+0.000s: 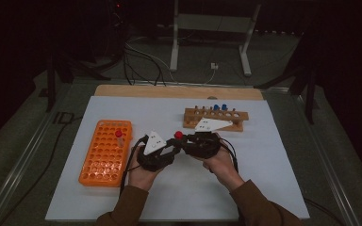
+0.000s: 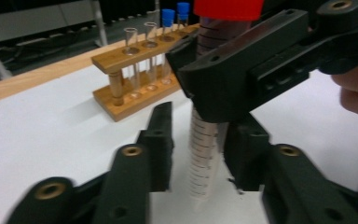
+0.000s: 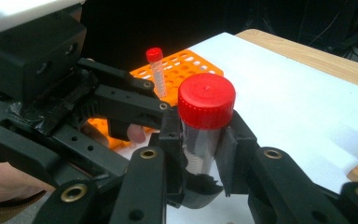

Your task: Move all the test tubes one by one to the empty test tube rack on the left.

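Observation:
A clear graduated tube with a red cap (image 1: 178,135) hangs upright above the white mat, between my two grippers at the table's middle. My right gripper (image 3: 204,130) is shut on the tube (image 3: 206,100) just under its cap. My left gripper (image 2: 203,126) has its jaws on either side of the tube's lower part (image 2: 205,154); a narrow gap shows beside one jaw, so it is open. In the high view the left gripper (image 1: 172,146) and the right gripper (image 1: 184,140) meet tip to tip.
An orange tube rack (image 1: 106,153) lies at the left with one red-capped tube (image 1: 119,134) standing in it. A wooden rack (image 1: 215,118) stands behind the grippers, holding clear tubes and two blue-capped ones (image 1: 220,107). The white mat (image 1: 264,179) covers the table.

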Motion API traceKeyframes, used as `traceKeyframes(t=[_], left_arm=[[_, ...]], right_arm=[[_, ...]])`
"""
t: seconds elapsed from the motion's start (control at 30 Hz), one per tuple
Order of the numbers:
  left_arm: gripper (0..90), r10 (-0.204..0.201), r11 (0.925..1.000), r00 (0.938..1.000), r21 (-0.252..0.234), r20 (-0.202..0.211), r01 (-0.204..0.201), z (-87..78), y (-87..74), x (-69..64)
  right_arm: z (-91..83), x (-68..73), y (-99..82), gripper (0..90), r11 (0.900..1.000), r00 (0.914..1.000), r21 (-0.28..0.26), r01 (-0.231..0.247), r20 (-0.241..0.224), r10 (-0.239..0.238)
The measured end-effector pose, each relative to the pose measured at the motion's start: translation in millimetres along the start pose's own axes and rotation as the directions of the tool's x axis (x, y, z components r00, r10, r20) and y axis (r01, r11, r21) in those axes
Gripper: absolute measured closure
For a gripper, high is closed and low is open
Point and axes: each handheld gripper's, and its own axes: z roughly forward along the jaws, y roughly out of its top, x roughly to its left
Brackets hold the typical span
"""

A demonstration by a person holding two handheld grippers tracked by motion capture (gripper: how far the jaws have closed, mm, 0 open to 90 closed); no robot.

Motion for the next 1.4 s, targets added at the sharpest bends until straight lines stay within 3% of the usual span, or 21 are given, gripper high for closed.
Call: traceKeyframes(t=[0.1,0.23,0.3,0.33,0.43,0.6,0.67,0.77,0.87,1.1,1.4], left_arm=[[74.5,0.008,1.0000,0.9998,0.006,0.017,-0.008,0.5,-0.6,-0.2],[75.4,0.007,0.9999,0.9997,0.009,0.023,-0.007,1.1,-0.8,-0.2],[75.5,0.003,0.9999,0.9999,0.011,0.017,-0.003,0.5,-1.0,0.8],[75.5,-0.003,1.0000,0.9999,0.008,0.013,0.003,0.2,-1.3,1.8],[75.5,-0.014,0.9999,0.9999,0.006,-0.002,0.014,-2.5,-2.4,5.7],[75.5,-0.038,0.9993,0.9987,-0.004,-0.033,0.038,-10.0,-5.3,13.7],[75.5,-0.044,0.9990,0.9980,-0.003,-0.045,0.044,-13.6,-6.7,16.8],[75.5,-0.052,0.9986,0.9968,-0.011,-0.061,0.051,-20.0,-8.6,20.8],[75.5,-0.055,0.9984,0.9956,-0.012,-0.076,0.054,-26.5,-10.4,24.9],[75.5,-0.077,0.9969,0.9917,-0.024,-0.104,0.075,-39.3,-15.8,33.9],[75.5,-0.092,0.9955,0.9856,-0.038,-0.142,0.087,-52.7,-21.8,44.9]], right_arm=[[0.9,0.7,0.0,73.9,1.0000,1.0000,0.005,0.002,0.003,-0.002],[0.7,0.3,-0.2,72.5,1.0000,1.0000,0.005,0.005,-0.001,-0.005],[-3.3,-0.2,-0.1,60.5,0.9998,0.9995,-0.017,0.007,-0.031,-0.008],[-3.3,-0.2,-0.1,60.5,0.9998,0.9995,-0.017,0.007,-0.031,-0.008],[-10.2,-1.7,1.2,41.4,0.9991,0.9991,-0.043,0.006,-0.042,-0.008],[-23.3,-9.4,1.1,18.6,0.9978,0.9997,-0.063,-0.017,0.018,0.018],[-31.9,-13.8,-2.8,13.9,0.9972,0.9971,-0.074,-0.008,0.074,0.013],[-36.8,-17.4,-7.2,9.6,0.9968,0.9946,-0.079,-0.009,0.102,0.017],[-44.2,-22.8,-14.4,6.0,0.9966,0.9909,-0.081,-0.018,0.132,0.028],[-59.5,-25.2,-27.3,2.4,0.9953,0.9722,-0.097,-0.006,0.233,0.028],[-73.1,-31.1,-41.2,1.2,0.9933,0.9540,-0.115,-0.012,0.296,0.046]])
